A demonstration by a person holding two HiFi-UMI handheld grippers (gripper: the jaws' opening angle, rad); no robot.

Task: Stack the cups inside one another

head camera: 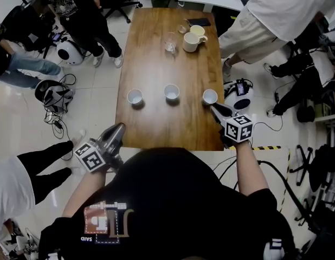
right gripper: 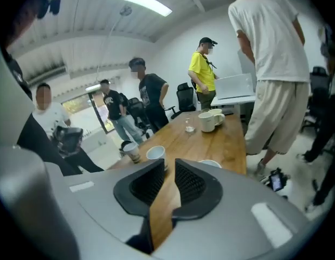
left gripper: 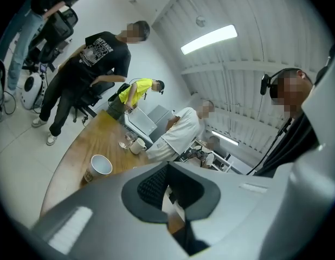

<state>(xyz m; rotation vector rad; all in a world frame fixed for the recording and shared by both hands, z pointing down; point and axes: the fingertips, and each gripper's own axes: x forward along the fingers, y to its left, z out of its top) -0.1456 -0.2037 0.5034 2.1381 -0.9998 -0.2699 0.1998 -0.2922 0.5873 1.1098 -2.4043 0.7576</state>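
Three white paper cups (head camera: 172,92) stood apart in a row on the wooden worktop (head camera: 156,42). The right gripper (head camera: 216,110), jaws slightly parted and empty, hung just beside the rightmost cup (head camera: 210,96). The left gripper (head camera: 118,129), narrowly parted, held nothing near the worktop's front edge.

a long rectangular brown wooden table (head camera: 156,58) carries three white paper cups, upright and mouth up, in a row across its near half, well apart: the left cup (head camera: 135,96), the middle cup (head camera: 172,92) and the right cup (head camera: 210,96), which is close to the table's right edge. at the far end stand a clear drinking glass (head camera: 171,42), a white ceramic mug (head camera: 190,42) just beside it, a cream mug (head camera: 198,30) behind, and a flat black phone (head camera: 199,22).
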